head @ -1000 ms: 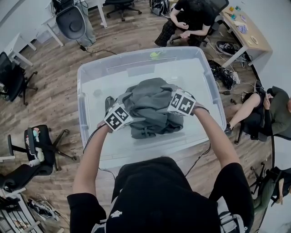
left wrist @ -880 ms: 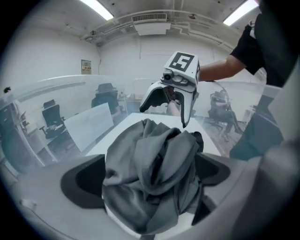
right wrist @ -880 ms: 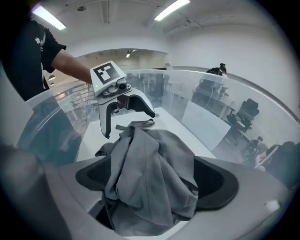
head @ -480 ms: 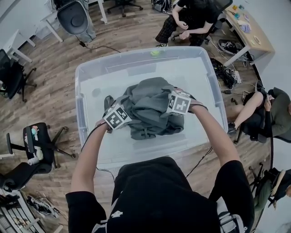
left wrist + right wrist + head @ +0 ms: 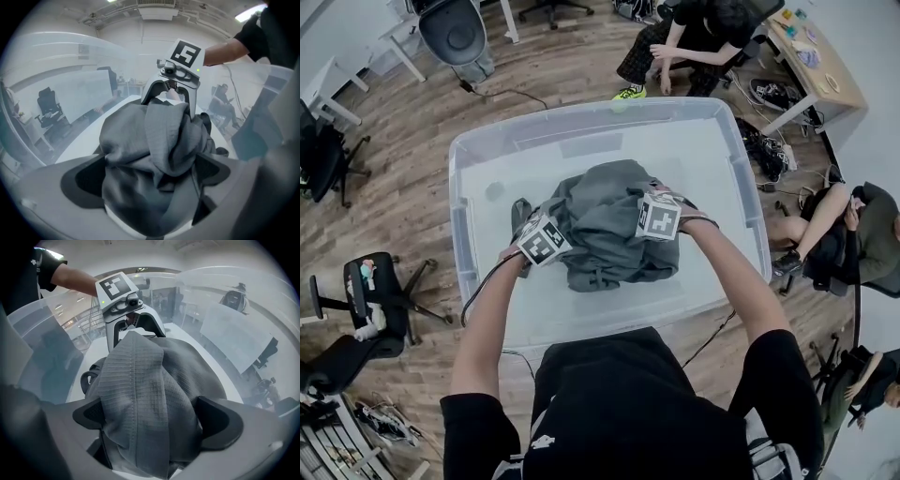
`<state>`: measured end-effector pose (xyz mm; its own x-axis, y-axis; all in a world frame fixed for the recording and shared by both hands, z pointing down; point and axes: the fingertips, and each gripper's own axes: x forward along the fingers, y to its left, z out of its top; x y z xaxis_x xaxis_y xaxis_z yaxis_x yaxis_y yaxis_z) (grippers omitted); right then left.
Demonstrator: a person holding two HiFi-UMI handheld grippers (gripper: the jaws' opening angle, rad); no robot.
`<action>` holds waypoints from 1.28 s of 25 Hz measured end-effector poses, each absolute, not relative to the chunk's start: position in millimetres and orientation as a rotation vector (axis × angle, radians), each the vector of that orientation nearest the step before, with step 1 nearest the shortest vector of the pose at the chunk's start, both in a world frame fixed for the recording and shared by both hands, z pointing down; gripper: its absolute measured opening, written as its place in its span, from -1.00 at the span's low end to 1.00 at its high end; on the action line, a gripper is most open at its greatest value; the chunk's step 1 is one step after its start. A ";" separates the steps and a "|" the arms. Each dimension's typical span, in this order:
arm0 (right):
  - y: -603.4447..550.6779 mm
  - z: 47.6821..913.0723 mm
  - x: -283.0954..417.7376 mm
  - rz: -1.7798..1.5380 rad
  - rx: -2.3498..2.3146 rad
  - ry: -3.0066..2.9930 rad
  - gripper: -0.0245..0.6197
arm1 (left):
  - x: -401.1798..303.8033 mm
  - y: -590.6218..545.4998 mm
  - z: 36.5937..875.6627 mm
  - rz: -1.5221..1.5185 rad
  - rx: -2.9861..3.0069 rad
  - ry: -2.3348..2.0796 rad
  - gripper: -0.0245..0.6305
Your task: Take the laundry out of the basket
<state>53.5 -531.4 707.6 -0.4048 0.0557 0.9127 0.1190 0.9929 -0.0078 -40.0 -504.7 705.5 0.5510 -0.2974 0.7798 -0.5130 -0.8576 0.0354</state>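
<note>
— What was in the basket [image 5: 581, 111]?

— Just 1 bundle of laundry [image 5: 605, 220]. It lay in the middle of the clear plastic tub's bottom, away from the walls.

— How did it look?

— Gray and crumpled into thick folds, with a fine waffle weave and a stitched seam.

— And the 2 grippers?

— The left gripper [image 5: 147, 178] sat at the bundle's left side, its jaws spread wide with cloth bulging between them. The right gripper [image 5: 153, 418], opposite, was released too. Its jaws had just been opening, with cloth lying between them.
</note>
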 end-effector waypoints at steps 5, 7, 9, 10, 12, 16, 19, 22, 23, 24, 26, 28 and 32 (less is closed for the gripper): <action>-531.0 724.2 53.8 -0.078 -0.136 -1.961 0.93 | -33.6 -502.1 722.7 1.280 2.525 -0.608 0.85; -531.9 729.7 53.6 -0.091 -0.136 -1.957 0.93 | -31.1 -501.5 728.2 1.313 2.526 -0.582 0.85; -534.0 734.8 52.7 -0.107 -0.134 -1.953 0.92 | -29.3 -502.4 732.5 1.333 2.524 -0.568 0.85; -534.6 737.4 52.2 -0.113 -0.134 -1.949 0.92 | -28.5 -502.5 734.5 1.337 2.522 -0.562 0.85; -535.1 742.2 51.6 -0.118 -0.137 -1.944 0.92 | -26.4 -502.0 739.0 1.350 2.517 -0.546 0.85; -536.3 749.8 51.7 -0.129 -0.135 -1.942 0.92 | -23.1 -502.7 748.9 1.368 2.505 -0.534 0.85; -537.5 755.4 49.7 -0.147 -0.125 -1.944 0.92 | -22.9 -501.8 755.5 1.365 2.498 -0.532 0.85; -540.0 759.3 47.6 -0.155 -0.109 -1.951 0.92 | -23.0 -503.3 760.7 1.368 2.489 -0.547 0.85; -540.5 760.2 47.2 -0.157 -0.104 -1.952 0.92 | -22.7 -503.7 762.1 1.371 2.486 -0.554 0.85; -540.9 760.9 46.9 -0.159 -0.099 -1.950 0.91 | -22.4 -503.9 763.5 1.372 2.485 -0.559 0.85; -541.8 762.0 46.6 -0.165 -0.090 -1.943 0.88 | -22.6 -504.1 765.3 1.373 2.480 -0.564 0.85; -543.1 761.7 46.5 -0.166 -0.079 -1.937 0.80 | -23.1 -505.1 765.4 1.385 2.476 -0.570 0.85; -545.6 758.2 46.9 -0.162 -0.052 -1.939 0.54 | -22.9 -505.1 763.2 1.414 2.471 -0.584 0.67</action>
